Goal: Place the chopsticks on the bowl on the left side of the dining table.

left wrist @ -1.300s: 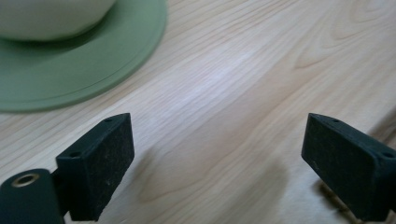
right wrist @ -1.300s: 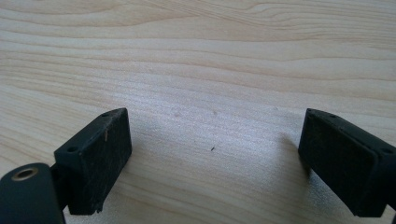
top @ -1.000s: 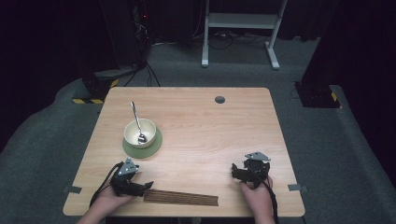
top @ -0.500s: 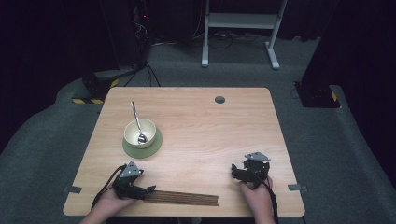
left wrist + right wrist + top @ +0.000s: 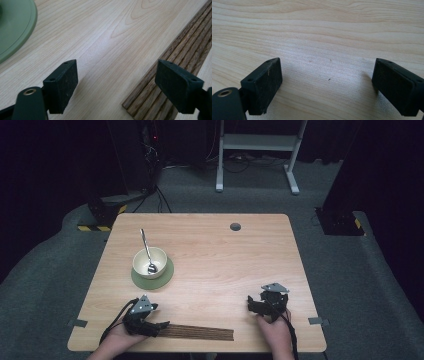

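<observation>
A flat mat of dark wooden slats (image 5: 200,332) lies along the table's front edge. My left gripper (image 5: 156,326) sits at the mat's left end, low over the table. Its jaws have just been closing and still stand open. In the left gripper view the mat (image 5: 185,50) runs under the right pad (image 5: 177,86), its end corner lies between the jaws of my left gripper (image 5: 117,85), and neither pad presses on it. My right gripper (image 5: 261,304) rests at the front right, and in its own view my right gripper (image 5: 327,85) is open over bare wood.
A cream bowl (image 5: 149,262) with a metal spoon (image 5: 146,249) leaning in it stands on a green round coaster (image 5: 165,277) at the left middle. The coaster's rim (image 5: 15,27) is close ahead of the left gripper. A small dark hole (image 5: 235,226) marks the table's far side.
My left gripper has slid a little toward the front edge and the mat's left end. The right gripper, bowl and mat have not moved.
</observation>
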### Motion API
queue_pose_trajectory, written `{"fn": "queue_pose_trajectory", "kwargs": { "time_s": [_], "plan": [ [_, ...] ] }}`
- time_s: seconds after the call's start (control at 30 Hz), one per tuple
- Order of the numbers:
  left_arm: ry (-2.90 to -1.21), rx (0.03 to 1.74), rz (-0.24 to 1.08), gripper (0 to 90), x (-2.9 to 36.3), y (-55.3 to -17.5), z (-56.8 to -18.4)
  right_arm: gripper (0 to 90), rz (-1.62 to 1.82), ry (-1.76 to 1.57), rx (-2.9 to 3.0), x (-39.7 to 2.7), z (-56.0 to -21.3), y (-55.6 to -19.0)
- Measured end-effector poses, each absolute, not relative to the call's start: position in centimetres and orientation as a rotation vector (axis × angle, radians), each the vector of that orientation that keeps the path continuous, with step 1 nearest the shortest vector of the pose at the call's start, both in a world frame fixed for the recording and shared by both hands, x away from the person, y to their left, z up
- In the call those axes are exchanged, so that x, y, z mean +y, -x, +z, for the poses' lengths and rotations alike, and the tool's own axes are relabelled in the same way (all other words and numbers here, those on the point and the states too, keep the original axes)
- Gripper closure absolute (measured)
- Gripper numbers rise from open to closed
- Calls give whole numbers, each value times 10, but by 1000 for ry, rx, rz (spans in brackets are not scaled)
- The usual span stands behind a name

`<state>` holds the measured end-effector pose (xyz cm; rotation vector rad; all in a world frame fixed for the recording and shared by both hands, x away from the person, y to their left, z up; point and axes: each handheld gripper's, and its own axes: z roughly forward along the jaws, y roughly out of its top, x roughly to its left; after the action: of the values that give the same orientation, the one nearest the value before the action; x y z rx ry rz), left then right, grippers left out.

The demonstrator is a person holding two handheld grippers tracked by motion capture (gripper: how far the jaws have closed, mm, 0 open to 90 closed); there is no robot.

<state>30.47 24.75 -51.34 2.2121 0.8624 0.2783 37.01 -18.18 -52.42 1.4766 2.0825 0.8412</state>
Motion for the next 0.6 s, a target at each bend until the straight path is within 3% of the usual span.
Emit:
{"fn": "queue_pose_trajectory", "kwargs": {
  "time_s": [0.37,0.6],
  "plan": [
    [-2223,832,258,337,244,-305,-516,90,845,-1469,2090,-182,-524,-370],
    [-2217,859,286,364,245,-308,-516,89,846,-1469,2092,-181,-524,-369]
  ]
}}
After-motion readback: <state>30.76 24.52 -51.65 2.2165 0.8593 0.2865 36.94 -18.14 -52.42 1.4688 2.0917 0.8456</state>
